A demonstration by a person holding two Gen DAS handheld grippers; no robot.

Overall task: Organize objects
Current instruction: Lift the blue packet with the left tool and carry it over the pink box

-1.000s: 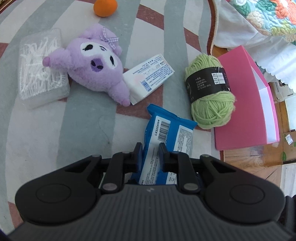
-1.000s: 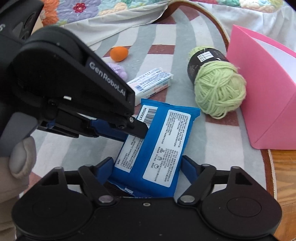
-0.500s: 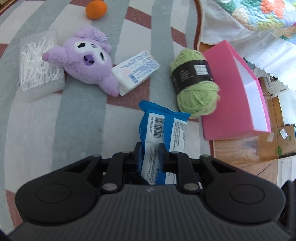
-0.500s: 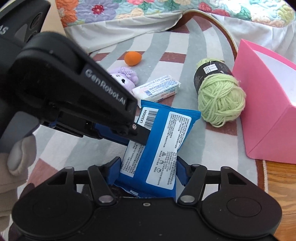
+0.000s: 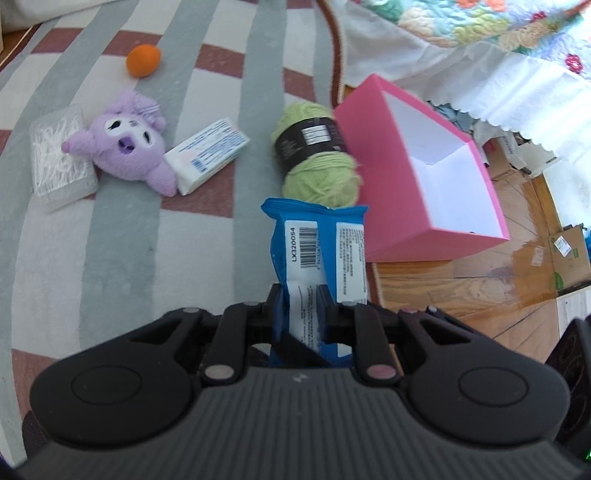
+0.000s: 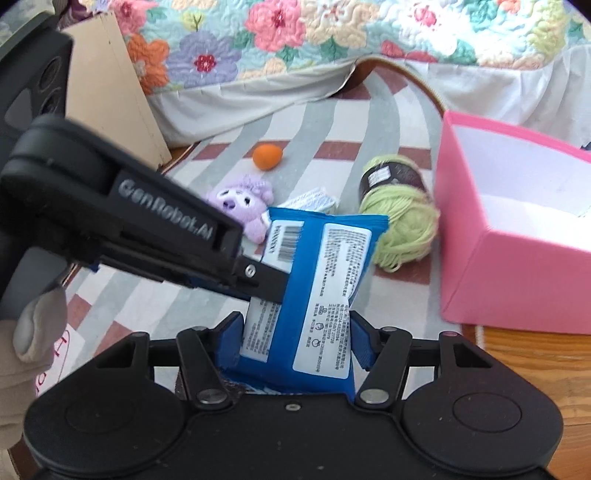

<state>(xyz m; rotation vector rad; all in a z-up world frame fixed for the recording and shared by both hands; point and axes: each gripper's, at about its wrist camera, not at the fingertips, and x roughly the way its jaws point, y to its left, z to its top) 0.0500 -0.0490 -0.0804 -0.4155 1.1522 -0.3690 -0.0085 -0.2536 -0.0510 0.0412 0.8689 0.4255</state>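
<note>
Left wrist view: left hand-held gripper (image 5: pixel 302 308) is clamped tight on the near end of the blue wipes pack (image 5: pixel 319 243), jaws almost together, pinching a fold of it. Pack is up off the striped rug (image 5: pixel 122 236), sticking forward from the jaws, barcode label facing up. Beyond it on the rug: green yarn ball (image 5: pixel 317 166) touching the pink box (image 5: pixel 424 177), which sits open and tilted, white inside. White tissue packet (image 5: pixel 207 155) just beside the purple plush toy (image 5: pixel 125 144), clear plastic box of white sticks (image 5: pixel 59 155) against the plush's other side, orange ball (image 5: pixel 143 65) farther back, well apart.

Right wrist view: right hand-held gripper (image 6: pixel 295 341) has its jaws about half open, a blue pad on each side of the same pack's near end, squeezing it; the jaws closed in over the last second and have since settled. Left gripper comes in from the left and bites the pack's left edge, so both hold the pack. A gloved thumb (image 6: pixel 40 328) shows at lower left. Flowered quilt (image 6: pixel 295 33) hangs behind.
</note>
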